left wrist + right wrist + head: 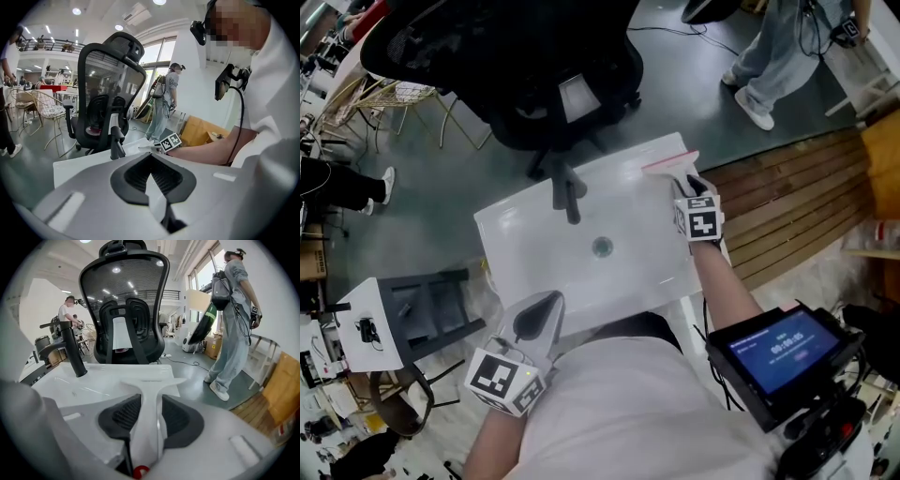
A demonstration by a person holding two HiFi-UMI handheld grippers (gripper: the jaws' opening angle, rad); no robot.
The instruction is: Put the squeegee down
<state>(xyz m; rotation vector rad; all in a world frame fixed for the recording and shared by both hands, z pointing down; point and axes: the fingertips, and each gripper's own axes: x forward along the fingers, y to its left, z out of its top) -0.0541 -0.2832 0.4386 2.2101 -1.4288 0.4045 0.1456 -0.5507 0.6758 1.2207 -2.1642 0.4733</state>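
Squeegee (149, 386) — long axis pointing away, blade crosswise at sink (89, 376) corner — right claw (151, 404) released around handle.

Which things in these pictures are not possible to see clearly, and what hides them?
- White squeegee with pink blade: whether it touches the white sink, head view, too small.
- Sink's near edge: head view, covered by the person's white shirt.
- Text on the blue screen: head view, too small.

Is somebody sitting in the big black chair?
No, the black chair behind the white sink shows its bare mesh backrest, and nobody is sitting in it.
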